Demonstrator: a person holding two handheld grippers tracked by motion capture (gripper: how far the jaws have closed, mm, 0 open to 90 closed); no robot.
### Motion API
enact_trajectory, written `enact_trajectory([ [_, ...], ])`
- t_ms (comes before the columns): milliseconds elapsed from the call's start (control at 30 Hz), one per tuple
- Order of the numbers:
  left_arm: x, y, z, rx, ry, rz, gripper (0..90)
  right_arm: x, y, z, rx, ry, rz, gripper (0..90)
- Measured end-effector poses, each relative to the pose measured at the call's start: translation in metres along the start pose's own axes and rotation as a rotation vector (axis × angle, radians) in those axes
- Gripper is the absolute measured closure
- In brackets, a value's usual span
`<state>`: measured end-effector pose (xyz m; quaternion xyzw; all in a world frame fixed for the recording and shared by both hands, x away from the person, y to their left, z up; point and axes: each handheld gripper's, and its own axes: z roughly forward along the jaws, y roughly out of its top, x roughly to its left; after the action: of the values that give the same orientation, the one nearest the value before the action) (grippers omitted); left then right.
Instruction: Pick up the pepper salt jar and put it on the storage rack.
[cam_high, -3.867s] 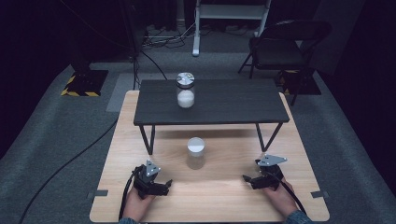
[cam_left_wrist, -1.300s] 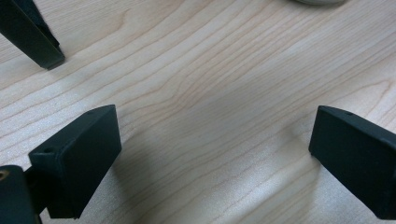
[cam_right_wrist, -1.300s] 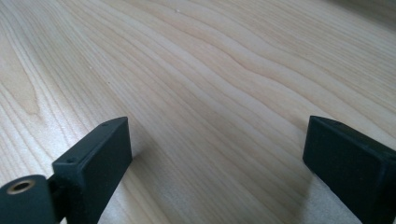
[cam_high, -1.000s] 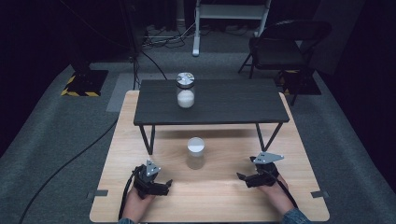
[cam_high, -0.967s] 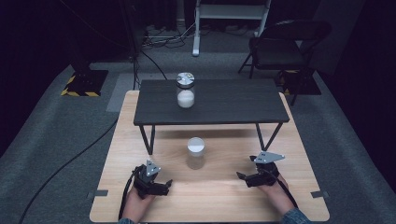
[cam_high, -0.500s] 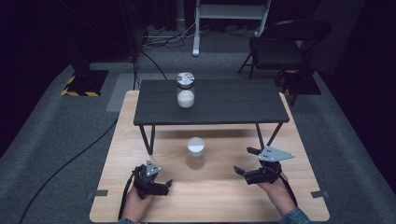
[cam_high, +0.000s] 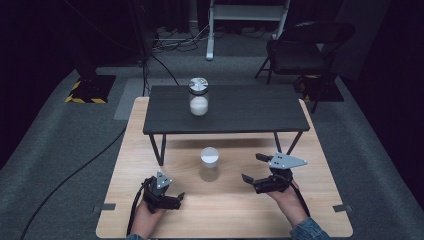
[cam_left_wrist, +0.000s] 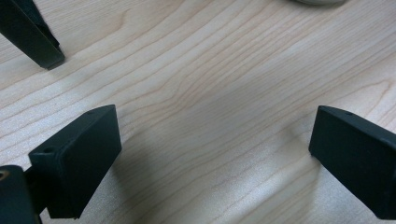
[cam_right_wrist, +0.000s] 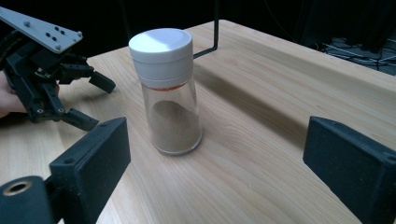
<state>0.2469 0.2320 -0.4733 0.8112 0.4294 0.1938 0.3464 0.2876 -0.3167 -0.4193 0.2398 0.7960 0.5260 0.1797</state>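
Both grippers' fingers stand wide; right gripper (cam_high: 253, 169) nears shaker (cam_right_wrist: 167, 91): off-centre closing risks tipping the tall shaker over.

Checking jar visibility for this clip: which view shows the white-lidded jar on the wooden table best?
The right gripper view: the white-lidded jar stands close, with brownish powder visible. The high view shows it small from above; the left gripper view catches perhaps its base edge.

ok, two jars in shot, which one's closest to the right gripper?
The white-lidded jar on the wooden table, ahead of the right gripper. The metal-lidded jar stands on the black shelf.
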Motion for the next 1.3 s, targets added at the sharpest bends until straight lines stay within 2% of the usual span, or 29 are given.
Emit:
enact_trajectory([
  [400,0.001,0.002,0.001,0.001,-0.004,0.007,2.2,0.005,0.015,0.06,0.064,0.047,-0.004,8.9],
  [600,0.001,0.002,0.002,0.001,-0.006,0.009,2.2,0.008,0.021,0.089,0.063,0.086,-0.006,10.3],
  [700,0.0,0.002,0.002,0.0,-0.004,0.005,2.2,0.013,0.022,0.099,0.056,0.078,-0.024,13.8],
  [867,0.001,0.004,0.003,0.004,-0.004,0.008,2.0,0.012,0.022,0.113,0.043,0.09,-0.014,17.2],
  [1000,0.001,0.003,0.003,0.002,-0.005,0.006,2.0,0.017,0.029,0.123,0.068,0.085,-0.03,19.1],
  [1067,0.001,0.003,0.003,0.002,-0.005,0.006,1.9,0.019,0.031,0.125,0.072,0.082,-0.027,21.8],
  [1167,0.0,0.004,0.004,0.002,-0.001,0.002,2.0,0.021,0.033,0.127,0.062,0.078,-0.041,32.4],
  [1300,-0.001,0.004,0.004,0.0,0.0,-0.001,2.0,0.025,0.034,0.126,0.06,0.058,-0.043,33.6],
])
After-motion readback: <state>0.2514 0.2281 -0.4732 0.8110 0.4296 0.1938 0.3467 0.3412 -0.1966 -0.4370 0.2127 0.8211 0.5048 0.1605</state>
